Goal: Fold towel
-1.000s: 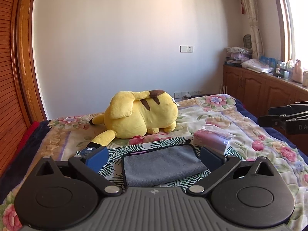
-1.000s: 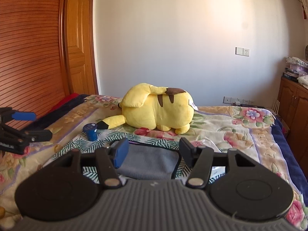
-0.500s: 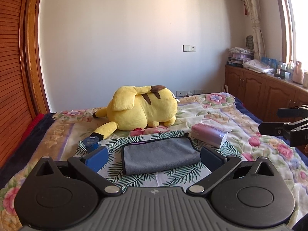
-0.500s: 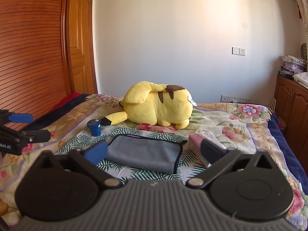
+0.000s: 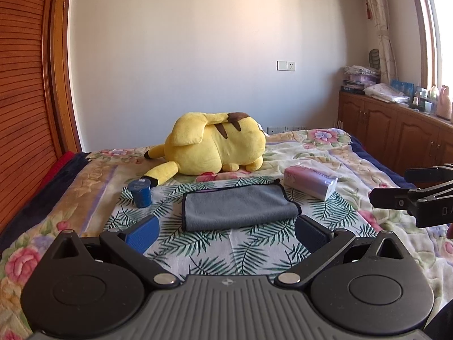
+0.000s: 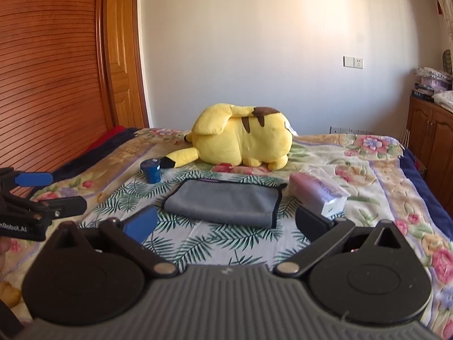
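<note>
A grey towel [image 5: 239,207] with a dark hem lies folded flat on the leaf-print cloth on the bed; it also shows in the right wrist view [image 6: 225,202]. My left gripper [image 5: 226,233] is open and empty, held above the bed just short of the towel's near edge. My right gripper [image 6: 226,223] is open and empty, also just short of the towel. The right gripper shows at the right edge of the left wrist view [image 5: 410,189], and the left gripper at the left edge of the right wrist view [image 6: 42,195].
A yellow plush toy [image 5: 215,144] lies behind the towel. A small blue cylinder [image 5: 140,192] stands left of the towel and a pink tissue pack [image 5: 310,181] lies to its right. Wooden cabinets [image 5: 396,133] line the right wall, a wooden wardrobe [image 6: 51,70] the left.
Both grippers have drawn back from the towel and risen. The right gripper's jaws have opened wider. The towel stays folded on the bed.
</note>
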The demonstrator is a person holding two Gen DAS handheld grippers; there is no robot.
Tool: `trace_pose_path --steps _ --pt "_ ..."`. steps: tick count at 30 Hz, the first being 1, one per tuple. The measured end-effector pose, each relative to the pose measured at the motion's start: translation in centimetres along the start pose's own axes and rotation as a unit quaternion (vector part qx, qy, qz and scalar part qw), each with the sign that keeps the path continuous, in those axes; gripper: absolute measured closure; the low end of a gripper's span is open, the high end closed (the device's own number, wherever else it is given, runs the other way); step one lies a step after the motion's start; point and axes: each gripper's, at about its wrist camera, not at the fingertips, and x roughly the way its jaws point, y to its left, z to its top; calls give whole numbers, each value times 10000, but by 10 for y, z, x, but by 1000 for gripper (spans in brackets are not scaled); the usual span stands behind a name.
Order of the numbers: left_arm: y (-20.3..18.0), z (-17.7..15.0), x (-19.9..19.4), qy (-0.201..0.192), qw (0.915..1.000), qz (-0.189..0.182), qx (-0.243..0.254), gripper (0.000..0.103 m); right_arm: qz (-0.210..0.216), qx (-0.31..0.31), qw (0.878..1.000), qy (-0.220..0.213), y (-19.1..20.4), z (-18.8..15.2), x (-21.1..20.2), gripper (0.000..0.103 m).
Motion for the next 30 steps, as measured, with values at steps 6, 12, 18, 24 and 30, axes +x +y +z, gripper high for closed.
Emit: trace_pose_path --steps 6,12,18,24,30 --pt "-3 -22 -3 78 10000 -59 2 16 5 88 10000 43 2 -17 -6 0" --pt "-10 -45 -5 134 9998 -3 137 16 -48 117 9999 96 3 -34 -11 0" --pt "-16 -66 -3 214 9997 6 77 16 -72 130 9996 227 6 -51 -9 0" --pt "-19 -83 4 290 9996 16 -6 16 -83 204 9993 308 9 -66 -5 0" --pt "-15 -91 10 334 9994 53 -123 16 -185 109 9991 377 14 -78 4 0"
